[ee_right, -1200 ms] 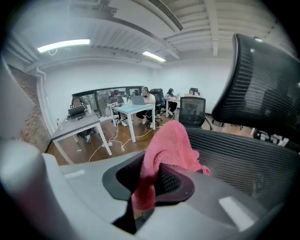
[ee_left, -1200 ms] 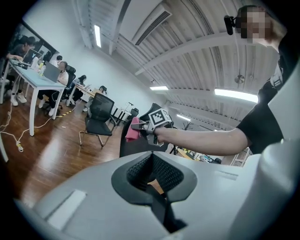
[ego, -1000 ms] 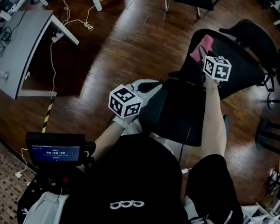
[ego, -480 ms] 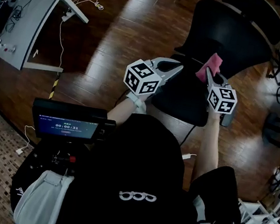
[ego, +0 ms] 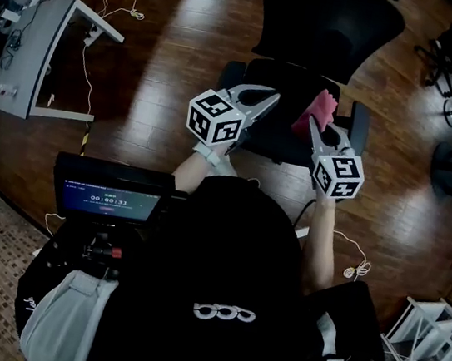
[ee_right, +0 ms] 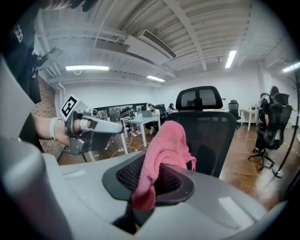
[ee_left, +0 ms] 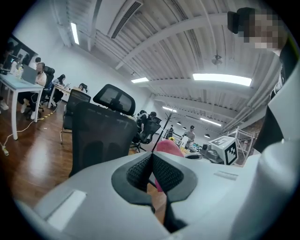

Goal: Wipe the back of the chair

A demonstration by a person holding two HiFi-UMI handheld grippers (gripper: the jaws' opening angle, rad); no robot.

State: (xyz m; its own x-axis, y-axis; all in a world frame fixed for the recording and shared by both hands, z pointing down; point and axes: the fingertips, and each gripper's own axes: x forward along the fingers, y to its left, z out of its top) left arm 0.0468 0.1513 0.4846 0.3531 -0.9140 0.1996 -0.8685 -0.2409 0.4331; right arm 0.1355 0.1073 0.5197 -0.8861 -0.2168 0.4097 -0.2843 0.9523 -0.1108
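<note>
The black mesh office chair (ego: 289,126) stands just ahead of both pairs of jaws, its backrest (ee_right: 208,133) upright beyond their tips with the seat nearer. The right gripper (ee_right: 152,176) has its jaws clenched on a pink cloth (ee_right: 165,145), which bunches above the pads and hangs a fold below them, short of the backrest. To its left the left gripper (ee_left: 152,164) has its jaws pressed together on nothing, and past the chair lie the wooden floor (ego: 167,66) and a white desk (ee_right: 138,121).
</note>
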